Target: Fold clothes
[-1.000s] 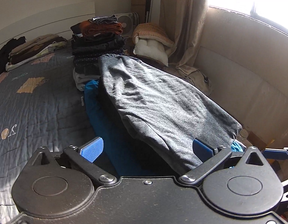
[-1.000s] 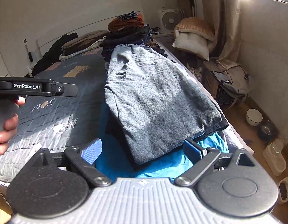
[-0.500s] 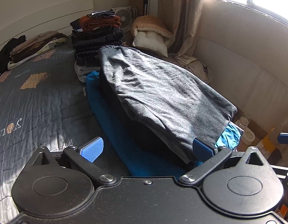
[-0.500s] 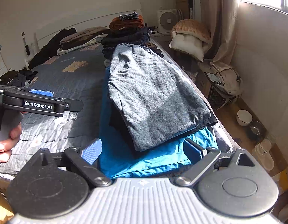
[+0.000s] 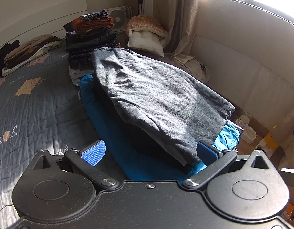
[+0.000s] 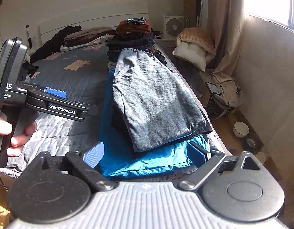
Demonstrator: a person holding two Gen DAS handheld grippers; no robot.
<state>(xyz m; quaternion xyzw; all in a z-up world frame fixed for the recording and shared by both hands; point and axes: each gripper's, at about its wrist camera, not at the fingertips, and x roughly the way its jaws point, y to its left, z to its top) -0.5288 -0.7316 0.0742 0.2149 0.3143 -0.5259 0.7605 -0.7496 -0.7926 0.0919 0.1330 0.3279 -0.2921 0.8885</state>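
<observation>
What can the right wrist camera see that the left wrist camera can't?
Only the right wrist view shows the left gripper from the side, the hand holding its handle, and a white bowl beside a metal bowl on the floor.

Only the left wrist view shows a clear plastic bottle on the floor.

Both show the folded grey garment lying on the blue garment, the tall stack of folded clothes, the white fan and the bed.
</observation>
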